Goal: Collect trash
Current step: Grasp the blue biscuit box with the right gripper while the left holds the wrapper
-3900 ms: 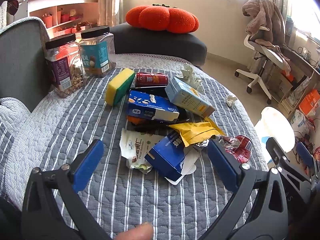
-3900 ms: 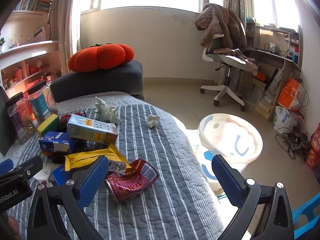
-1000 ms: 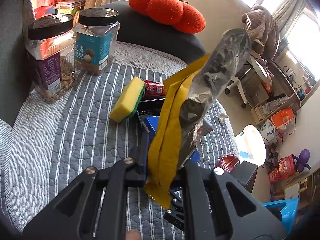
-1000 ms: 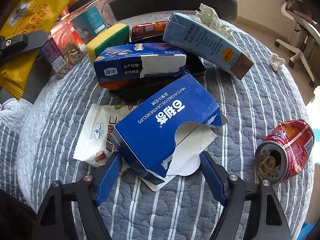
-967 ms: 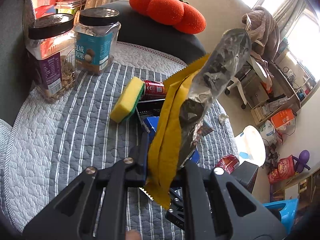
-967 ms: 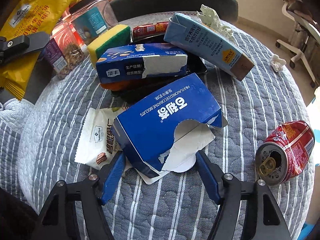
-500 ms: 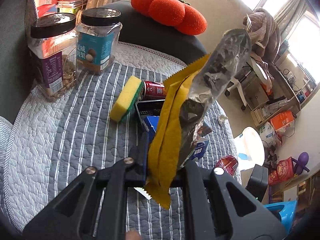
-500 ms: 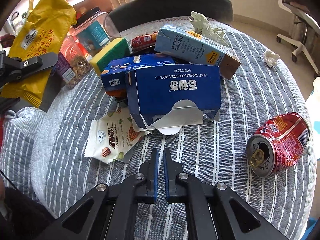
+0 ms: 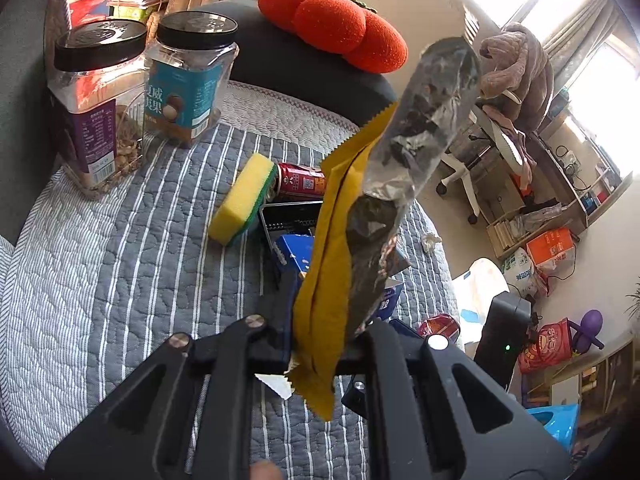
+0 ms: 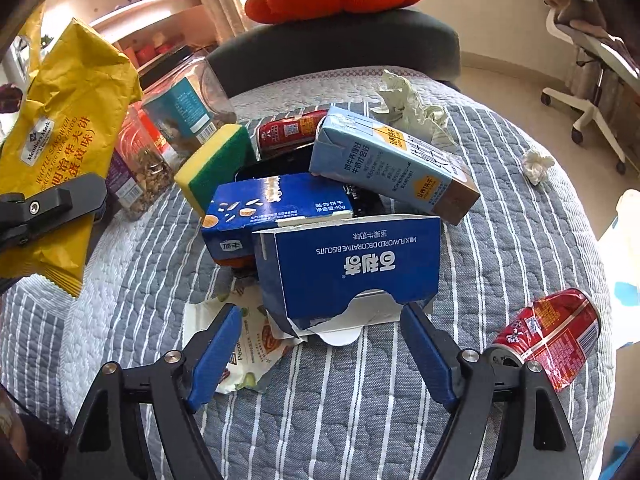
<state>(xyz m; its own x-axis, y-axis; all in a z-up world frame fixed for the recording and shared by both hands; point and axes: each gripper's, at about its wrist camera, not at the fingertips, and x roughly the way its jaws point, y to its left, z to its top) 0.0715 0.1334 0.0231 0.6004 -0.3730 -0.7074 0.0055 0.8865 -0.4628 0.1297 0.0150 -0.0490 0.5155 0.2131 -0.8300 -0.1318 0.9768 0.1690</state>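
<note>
My left gripper (image 9: 324,344) is shut on a yellow snack bag (image 9: 340,248) with a silver inside and holds it up above the table; the bag also shows at the left of the right wrist view (image 10: 60,140). My right gripper (image 10: 320,344) is open, its jaws wide on either side of a torn dark blue biscuit box (image 10: 348,264) that stands on the striped table cover (image 10: 360,400), just beyond the fingertips. A white nut wrapper (image 10: 240,344) lies by the left finger. A crushed red can (image 10: 548,332) lies to the right.
Behind the box lie a second blue box (image 10: 276,204), a light blue milk carton (image 10: 392,164), a black tray (image 10: 288,164), a red can (image 10: 288,128), a sponge (image 10: 212,160), crumpled tissues (image 10: 412,104) and two jars (image 9: 132,92). A white bin (image 9: 480,292) stands on the floor right.
My right gripper was shut half a second ago and has opened wide in front of the blue biscuit box, which now stands upright. The left gripper still holds the yellow bag aloft.
</note>
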